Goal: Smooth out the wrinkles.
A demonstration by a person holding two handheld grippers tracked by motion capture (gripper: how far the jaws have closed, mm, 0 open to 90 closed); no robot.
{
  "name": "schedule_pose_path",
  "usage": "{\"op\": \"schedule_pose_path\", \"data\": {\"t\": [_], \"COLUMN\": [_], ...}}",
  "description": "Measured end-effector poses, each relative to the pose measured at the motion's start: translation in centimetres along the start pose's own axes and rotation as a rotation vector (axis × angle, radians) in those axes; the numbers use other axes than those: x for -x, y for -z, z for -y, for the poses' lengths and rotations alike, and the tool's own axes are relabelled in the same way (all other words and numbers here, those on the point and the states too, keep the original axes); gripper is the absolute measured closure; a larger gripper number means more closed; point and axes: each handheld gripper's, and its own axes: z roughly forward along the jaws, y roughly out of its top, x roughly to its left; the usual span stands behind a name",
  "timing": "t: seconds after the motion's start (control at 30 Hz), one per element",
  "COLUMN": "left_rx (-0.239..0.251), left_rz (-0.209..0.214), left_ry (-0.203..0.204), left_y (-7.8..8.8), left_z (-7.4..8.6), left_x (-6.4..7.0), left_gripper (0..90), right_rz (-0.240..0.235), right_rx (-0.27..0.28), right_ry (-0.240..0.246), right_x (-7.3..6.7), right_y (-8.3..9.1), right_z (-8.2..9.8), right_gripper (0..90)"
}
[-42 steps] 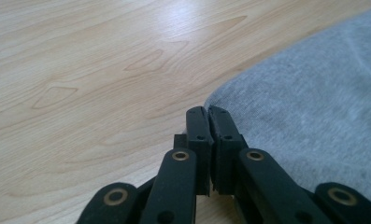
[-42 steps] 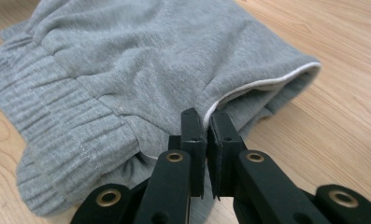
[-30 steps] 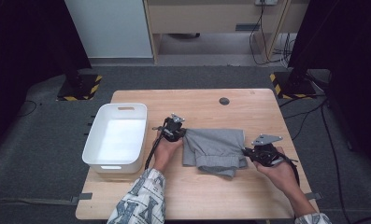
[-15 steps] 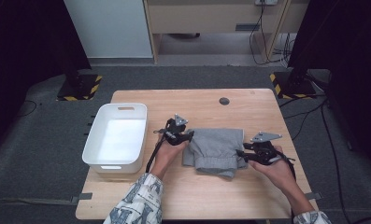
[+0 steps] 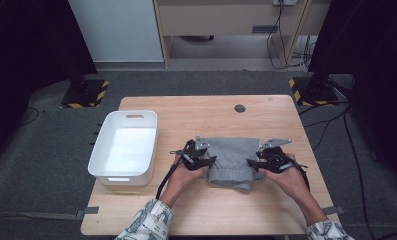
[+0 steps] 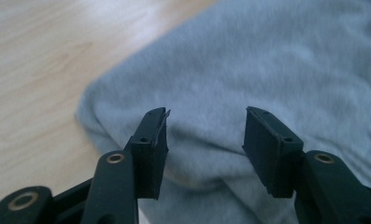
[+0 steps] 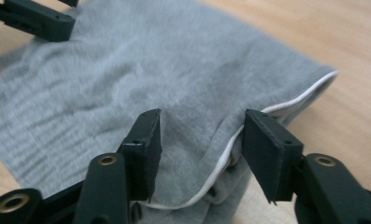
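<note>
— Grey garment (image 5: pixel 232 161) first, since it is the biggest thing we are working on: folded, it lies flat on the wooden surface (image 5: pixel 196 210), squarely between our two claws, with its long axis running away from us toward the far edge.

— And the white bin (image 5: pixel 125 147)?

— Beyond our left claw (image 5: pixel 210 160), on its outer side, apart from the cloth. We judge it the likely destination.

— Which way does the cloth lie from each claw?

— Inward for both. Our left claw sits at its left edge, our right claw (image 5: pixel 252 163) at its right edge, each pointing toward the other across the fabric. Neither hand is clearly nearer; both are at the cloth.

— Are we gripping it?

— No. Our left claw's jaws have just been opening and stand parted in the left gripper view (image 6: pixel 205 140), the rounded fold below and ahead of the pads, nothing pinched. Our right claw (image 7: pixel 201 149) is parted too, with the white-trimmed hem (image 7: pixel 286 105) passing under its jaws, unclamped.

— So the coming move?

— We think each claw must press inward and close on its own edge.
</note>
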Motion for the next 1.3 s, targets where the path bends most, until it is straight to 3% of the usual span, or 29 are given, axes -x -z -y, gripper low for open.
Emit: {"op": "schedule_pose_path", "data": {"t": [0.03, 0.1, 0.17, 0.33, 0.37, 0.6, 0.83, 0.87, 0.9, 0.93, 0.97, 1.03, 1.1, 1.3], "left_rx": [-0.014, -0.025, -0.028, -0.028, -0.025, -0.02, -0.011, -0.011, -0.009, -0.009, -0.007, 0.003, 0.003, 0.003], "left_rz": [-0.011, -0.009, -0.009, -0.003, 0.002, 0.008, -0.006, -0.012, -0.016, -0.016, -0.017, -0.019, -0.011, 0.008], "left_ry": [-0.011, -0.006, 0.006, 0.033, 0.037, 0.038, 0.028, 0.018, 0.011, 0.011, 0.003, 0.005, -0.006, 0.004], "left_y": [0.1, -0.1, -0.4, -1.1, -1.5, -2.7, -3.0, -2.8, -2.7, -2.7, -2.1, -1.8, -1.3, -0.5], "left_z": [0.7, 1.3, 1.8, 2.0, 1.8, 0.8, 0.5, 0.4, 0.3, 0.3, 0.0, -0.2, -0.6, -1.3], "left_x": [0.3, 0.4, 0.5, 0.5, 0.7, 1.6, 2.5, 2.6, 2.6, 2.6, 2.5, 2.5, 2.4, 2.0], "left_gripper": [49.3, 49.7, 50.0, 50.8, 50.7, 50.7, 51.0, 49.9, 48.8, 47.2, 46.6, 46.1, 41.7, 30.2], "right_rz": [0.006, 0.001, 0.004, 0.029, 0.058, 0.11, 0.092, 0.082, 0.088, 0.088, 0.093, 0.092, 0.086, 0.056], "right_rx": [-0.026, -0.034, -0.039, -0.06, -0.067, -0.058, -0.037, -0.001, 0.015, 0.015, 0.061, 0.077, 0.14, 0.177], "right_ry": [0.027, 0.033, 0.039, 0.066, 0.074, 0.045, 0.026, 0.022, 0.021, 0.021, -0.014, -0.023, -0.053, -0.058], "right_x": [-0.1, 0.0, 0.0, 0.1, 0.2, 1.6, 2.5, 2.4, 2.4, 2.4, 2.4, 2.4, 2.2, 1.3], "right_y": [-0.3, -0.4, -0.4, -0.4, -0.2, 0.8, 1.3, 1.5, 1.5, 1.5, 1.8, 1.8, 1.8, 1.4], "right_z": [0.2, 0.3, 0.4, 0.3, 0.2, 0.6, 1.4, 1.6, 1.6, 1.6, 1.6, 1.6, 1.5, 1.0], "right_gripper": [64.8, 77.0, 80.9, 82.6, 82.7, 82.5, 80.2, 69.2, 63.8, 63.8, 50.6, 46.4, 32.9, 17.7]}}
